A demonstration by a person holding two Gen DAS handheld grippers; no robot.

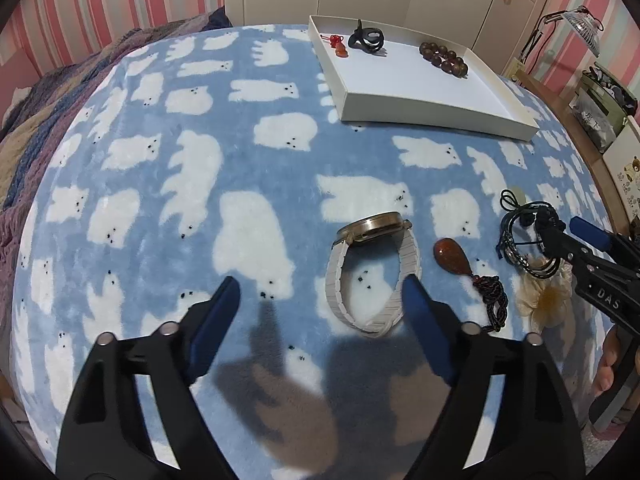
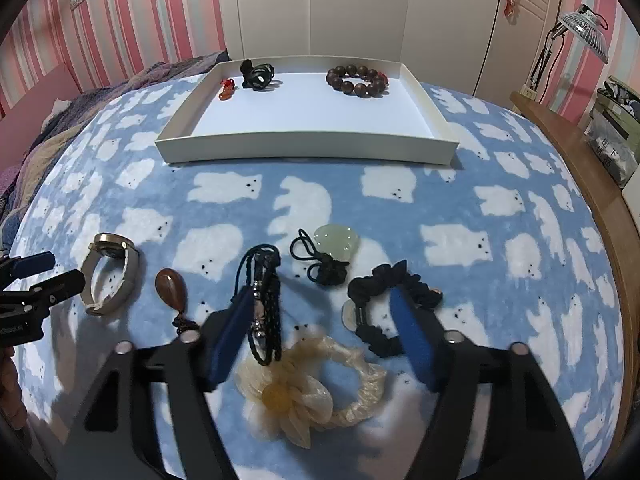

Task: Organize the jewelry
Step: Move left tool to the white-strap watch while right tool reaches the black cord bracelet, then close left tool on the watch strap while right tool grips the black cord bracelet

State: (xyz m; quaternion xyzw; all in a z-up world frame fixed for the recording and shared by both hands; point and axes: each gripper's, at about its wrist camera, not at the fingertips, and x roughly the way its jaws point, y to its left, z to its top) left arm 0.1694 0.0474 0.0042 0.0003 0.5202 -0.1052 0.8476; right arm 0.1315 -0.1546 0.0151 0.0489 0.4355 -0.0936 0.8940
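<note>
A white tray [image 2: 304, 148] lies at the far side of the bed and holds a brown bead bracelet [image 2: 356, 80], a black hair claw [image 2: 256, 72] and a small red charm [image 2: 226, 90]. On the blanket lie a white-strap watch [image 1: 372, 276], an amber pendant [image 1: 454, 258], black braided bracelets [image 2: 264, 304], a jade pendant [image 2: 336, 240], a black scrunchie [image 2: 388, 308] and a cream flower scrunchie [image 2: 312, 384]. My left gripper [image 1: 322, 292] is open, its right finger by the watch strap. My right gripper [image 2: 320, 304] is open above the cream scrunchie, between the braided bracelets and the black scrunchie.
The blue blanket with white bears [image 1: 200, 184] covers the bed. A wooden bed edge [image 2: 580, 168] runs along the right, with a lamp [image 2: 584, 28] and bags beyond. Wardrobe doors [image 2: 360, 8] stand behind the tray. A quilt [image 1: 48, 120] lies at far left.
</note>
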